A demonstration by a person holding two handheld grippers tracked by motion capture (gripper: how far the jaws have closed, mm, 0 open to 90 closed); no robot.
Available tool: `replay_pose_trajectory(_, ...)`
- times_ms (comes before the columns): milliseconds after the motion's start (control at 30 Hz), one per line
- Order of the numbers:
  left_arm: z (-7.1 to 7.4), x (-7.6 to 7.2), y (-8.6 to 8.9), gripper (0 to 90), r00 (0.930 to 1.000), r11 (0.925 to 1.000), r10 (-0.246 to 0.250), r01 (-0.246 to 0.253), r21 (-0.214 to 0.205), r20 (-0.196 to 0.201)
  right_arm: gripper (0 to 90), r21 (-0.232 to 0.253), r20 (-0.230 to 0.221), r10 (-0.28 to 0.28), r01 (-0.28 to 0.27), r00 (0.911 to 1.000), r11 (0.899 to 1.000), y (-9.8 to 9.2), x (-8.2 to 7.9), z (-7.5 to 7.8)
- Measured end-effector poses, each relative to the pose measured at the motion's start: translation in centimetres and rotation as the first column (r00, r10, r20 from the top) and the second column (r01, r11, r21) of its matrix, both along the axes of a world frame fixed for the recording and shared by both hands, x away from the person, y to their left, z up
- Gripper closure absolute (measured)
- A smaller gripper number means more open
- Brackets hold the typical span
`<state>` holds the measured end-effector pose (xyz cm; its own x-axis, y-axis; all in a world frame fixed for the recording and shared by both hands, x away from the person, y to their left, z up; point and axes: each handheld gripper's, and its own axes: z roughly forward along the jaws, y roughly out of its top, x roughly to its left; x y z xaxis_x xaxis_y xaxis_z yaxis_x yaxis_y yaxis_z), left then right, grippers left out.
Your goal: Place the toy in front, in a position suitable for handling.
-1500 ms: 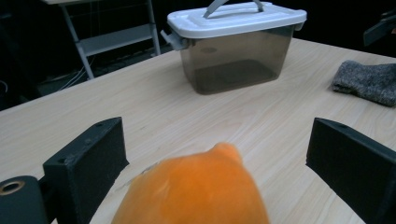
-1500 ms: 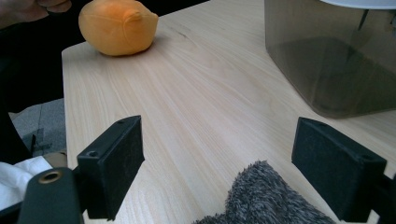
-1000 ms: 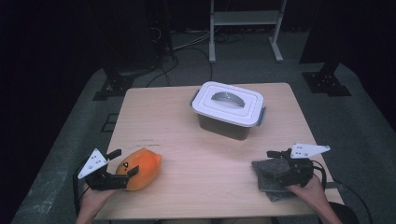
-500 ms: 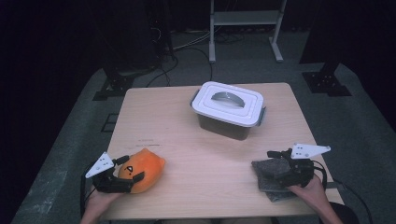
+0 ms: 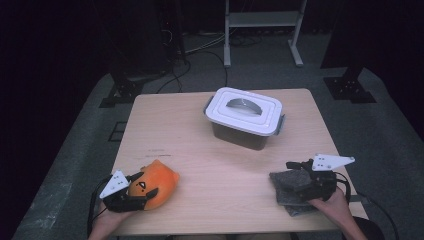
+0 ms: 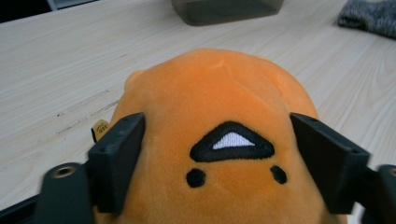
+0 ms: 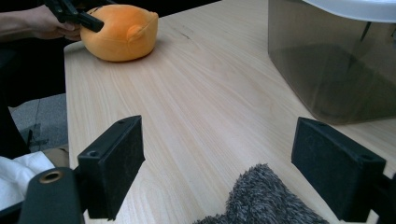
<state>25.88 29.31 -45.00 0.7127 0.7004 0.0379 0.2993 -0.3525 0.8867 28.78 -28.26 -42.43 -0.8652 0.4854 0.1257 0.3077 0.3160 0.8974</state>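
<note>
1. The round orange plush toy with a stitched black-and-white mouth (image 5: 156,184) lies at the desk's near left corner, close to the near edge and well in from the left one.
2. The left gripper (image 5: 131,196) comes in over that near edge. Its jaws have just been closing and now sit against the toy's two flanks, the soft pile bulging between them in the left gripper view (image 6: 219,154).
3. The light wooden desk (image 5: 210,165) has a smooth, fine-grained top. A broad bare stretch runs across its middle between the toy and the right side.
4. The clear grey plastic box with a white handled lid (image 5: 245,117) stands toward the far edge, slightly right of centre, well apart from both hands.
5. A shaggy dark grey folded cloth (image 5: 292,187) lies at the near right corner, near the right and near edges.
6. The right gripper (image 5: 305,172) rests above the cloth. In the right gripper view its jaws stand wide, with the fuzzy cloth edge (image 7: 266,198) low between them and untouched by the pads.
</note>
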Motion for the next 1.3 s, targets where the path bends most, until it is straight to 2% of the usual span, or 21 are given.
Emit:
replay_pose_trajectory(133,0.2,-0.4,-0.3,32.7,0.9994,0.9994,0.021,-0.022,0.026,0.028,15.8,0.004,0.000,-0.002,0.002,1.0000,1.000,-0.1,0.0,0.0)
replay_pose_trajectory(400,0.6,-0.4,-0.4,50.2,0.9981,0.9990,0.044,-0.044,0.005,0.043,15.8,0.008,0.005,-0.010,0.010,0.9999,1.000,-0.3,-0.1,0.1)
replay_pose_trajectory(633,1.7,-0.4,-1.1,53.2,0.9960,0.9978,0.038,-0.043,0.051,0.081,15.8,0.014,0.006,-0.013,0.013,0.9999,1.000,-0.4,-0.1,0.2)
replay_pose_trajectory(733,2.1,-0.3,-1.2,53.2,0.9952,0.9983,0.036,-0.040,0.041,0.091,15.8,0.013,0.007,-0.015,0.015,0.9999,1.000,-0.4,0.0,0.2)
replay_pose_trajectory(833,3.0,-0.2,-1.6,53.1,0.9926,0.9995,0.025,-0.027,0.016,0.119,15.8,0.016,0.007,-0.017,0.017,0.9998,1.000,-0.6,0.0,0.2)
replay_pose_trajectory(967,4.1,0.1,-3.6,52.6,0.9884,0.9991,-0.039,0.040,-0.009,0.147,15.8,0.018,0.009,-0.013,0.013,0.9999,1.000,-0.8,0.1,0.3)
replay_pose_trajectory(1100,4.7,0.6,-6.3,52.0,0.9788,0.9914,-0.128,0.130,-0.006,0.160,15.8,0.008,0.015,-0.008,0.008,0.9999,1.000,-0.9,0.2,0.5)
replay_pose_trajectory(1200,4.9,1.1,-8.8,51.7,0.9663,0.9779,-0.202,0.208,-0.022,0.160,15.7,-0.003,0.012,-0.002,0.002,0.9999,1.000,-1.2,0.4,0.5)
replay_pose_trajectory(1300,4.8,1.6,-11.0,51.6,0.9509,0.9617,-0.267,0.273,-0.019,0.156,15.8,-0.027,0.010,0.008,-0.007,0.9999,1.000,-1.7,0.8,0.5)
